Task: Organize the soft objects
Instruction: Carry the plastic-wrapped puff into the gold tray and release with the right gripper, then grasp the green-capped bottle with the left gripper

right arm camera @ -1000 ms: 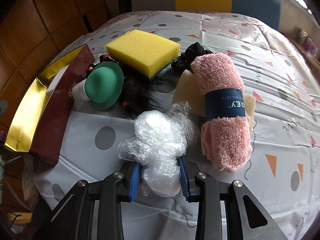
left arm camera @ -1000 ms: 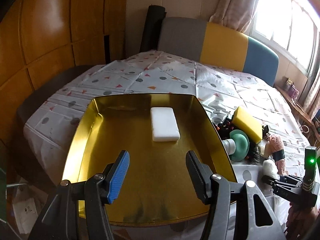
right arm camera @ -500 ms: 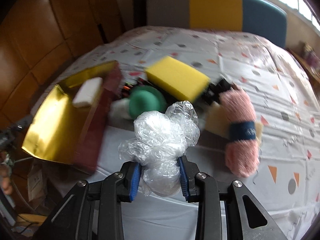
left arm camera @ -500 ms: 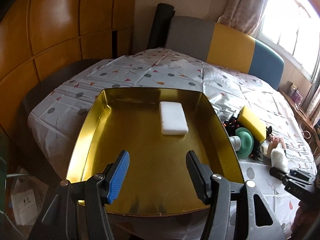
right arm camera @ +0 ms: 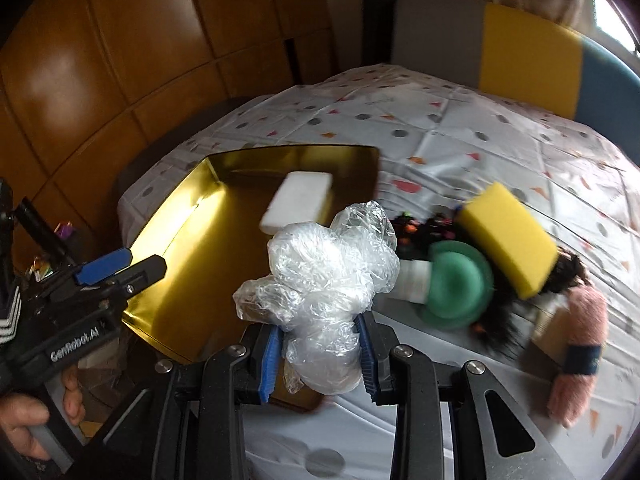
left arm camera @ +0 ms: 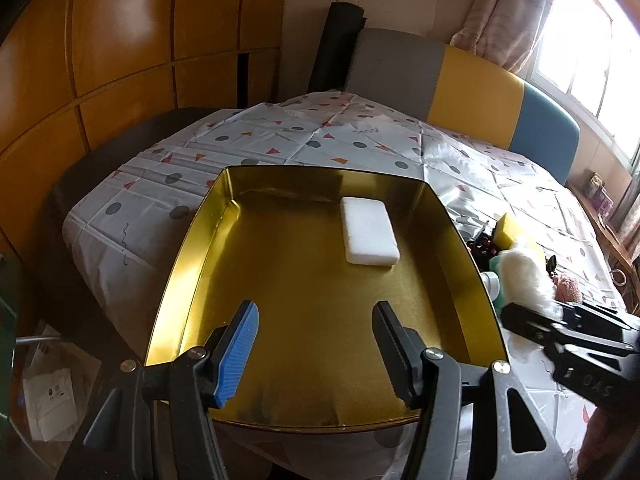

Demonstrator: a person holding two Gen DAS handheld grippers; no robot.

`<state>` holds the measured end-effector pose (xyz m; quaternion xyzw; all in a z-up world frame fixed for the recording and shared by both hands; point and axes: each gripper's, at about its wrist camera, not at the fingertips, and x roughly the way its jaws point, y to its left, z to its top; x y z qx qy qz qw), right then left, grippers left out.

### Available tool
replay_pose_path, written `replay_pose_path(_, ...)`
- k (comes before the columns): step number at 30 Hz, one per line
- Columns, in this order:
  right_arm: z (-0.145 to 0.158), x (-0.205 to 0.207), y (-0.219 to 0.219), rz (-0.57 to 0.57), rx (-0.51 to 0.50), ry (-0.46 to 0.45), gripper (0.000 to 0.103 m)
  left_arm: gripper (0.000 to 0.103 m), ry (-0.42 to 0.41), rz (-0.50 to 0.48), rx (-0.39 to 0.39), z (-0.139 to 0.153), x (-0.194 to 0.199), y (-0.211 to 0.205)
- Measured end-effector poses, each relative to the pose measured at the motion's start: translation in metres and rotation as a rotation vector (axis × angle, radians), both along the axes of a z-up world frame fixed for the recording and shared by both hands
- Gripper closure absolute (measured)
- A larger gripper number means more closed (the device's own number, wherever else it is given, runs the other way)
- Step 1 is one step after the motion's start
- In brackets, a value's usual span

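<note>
Your right gripper (right arm camera: 318, 364) is clamped on the crumpled clear plastic bag (right arm camera: 324, 276); both blue pads press into its lower bulge, and the rest billows up above the jaws. The bag hangs off the surface, over the near right corner of the gold tray (right arm camera: 180, 264). Your left gripper (left arm camera: 316, 344) is spread wide with nothing between the fingers, held over the tray's near edge (left arm camera: 320, 426). In the right wrist view it sits at the lower left, a hand (right arm camera: 24, 424) wrapped on its handle.

Inside the tray: one white foam block (left arm camera: 369, 231), lying flat toward the far right part. Tray sits on the patterned sheet (left arm camera: 320, 136).

Right of the tray, on the sheet: yellow sponge (right arm camera: 510, 238) resting tilted on a dark heap, green round piece (right arm camera: 460, 284) just below it with a white stub (right arm camera: 414, 282) on its left, pink fluffy roll with a dark band (right arm camera: 578, 344) furthest right. That side is motion-blurred; what the dark heap is can't be made out.
</note>
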<state>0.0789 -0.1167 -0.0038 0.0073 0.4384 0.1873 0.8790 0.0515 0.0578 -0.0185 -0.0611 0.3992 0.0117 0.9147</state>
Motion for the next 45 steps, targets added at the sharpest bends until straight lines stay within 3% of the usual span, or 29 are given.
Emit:
replay_pose_path(11, -0.029, 0.037, 0.031, 0.017, -0.084, 0.056, 0.065, 0.043, 0.016, 0.019, 0.003, -0.006, 0.003, 0.011)
replay_pose_path(13, -0.033, 0.042, 0.035, 0.019, -0.090, 0.065, 0.060, 0.043, 0.021, 0.023, 0.006, -0.008, 0.003, 0.012)
replay_pose_path(16, -0.031, 0.041, 0.037, 0.016, -0.079, 0.042, 0.037, 0.043, 0.023, 0.026, 0.009, -0.008, 0.002, 0.013)
replay_pose_path(22, -0.021, 0.030, 0.028, 0.002, -0.042, 0.007, 0.036, 0.043, 0.030, 0.025, 0.010, -0.009, 0.002, 0.013)
replay_pose_path(33, 0.003, 0.002, -0.025, -0.099, -0.045, -0.083, 0.030, 0.043, 0.013, -0.022, 0.031, -0.002, -0.002, -0.005)
replay_pose_path(45, 0.005, -0.015, -0.116, -0.292, -0.029, -0.088, 0.027, 0.043, 0.019, -0.091, 0.067, 0.001, -0.004, -0.034)
